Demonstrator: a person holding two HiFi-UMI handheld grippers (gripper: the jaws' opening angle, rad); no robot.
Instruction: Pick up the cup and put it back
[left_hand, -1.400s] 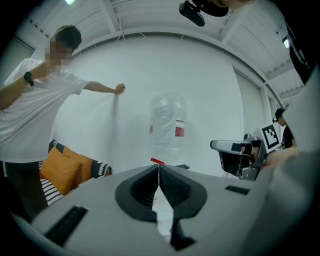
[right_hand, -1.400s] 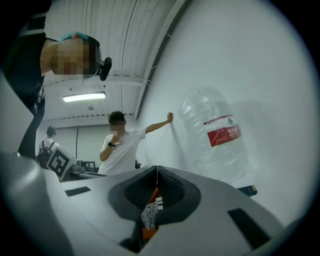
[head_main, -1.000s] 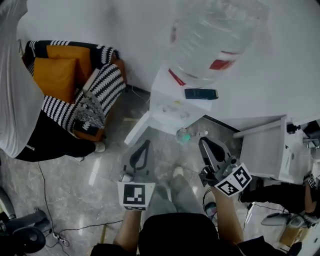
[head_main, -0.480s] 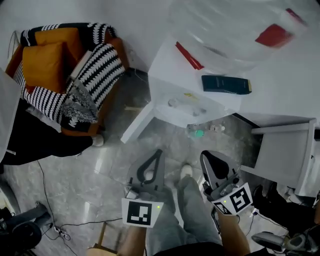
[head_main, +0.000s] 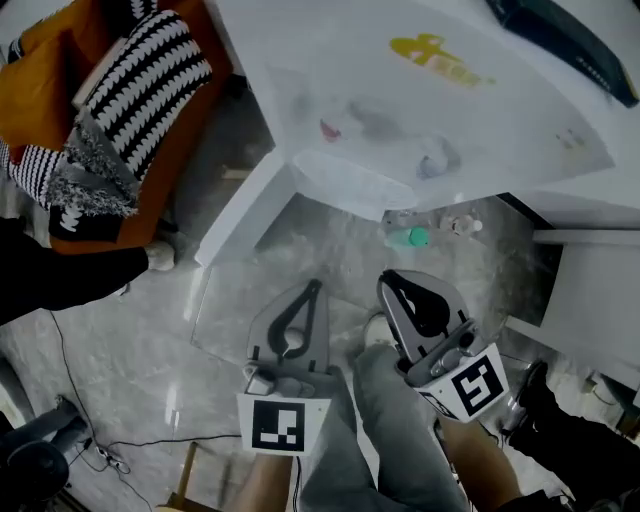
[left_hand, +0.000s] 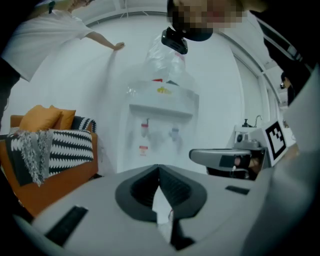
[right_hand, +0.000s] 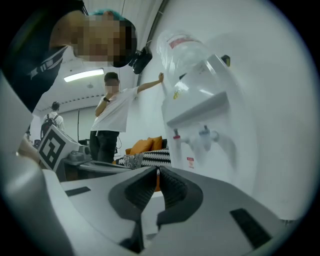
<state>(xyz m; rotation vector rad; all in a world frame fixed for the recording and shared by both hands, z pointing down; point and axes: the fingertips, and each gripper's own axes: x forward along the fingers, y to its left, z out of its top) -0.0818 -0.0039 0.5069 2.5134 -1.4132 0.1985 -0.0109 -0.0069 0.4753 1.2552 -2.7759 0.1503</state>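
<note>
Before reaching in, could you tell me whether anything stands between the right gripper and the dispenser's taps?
Nothing visible does; the right gripper faces the taps unobstructed. A green item sits on the floor below.

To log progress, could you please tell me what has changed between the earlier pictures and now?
The person has moved in on the water dispenser, which now fills the top of the head view; its bottle has left that view. Nothing was taken hold of or let go. The left claw and right claw stay shut and empty, held low.
</note>
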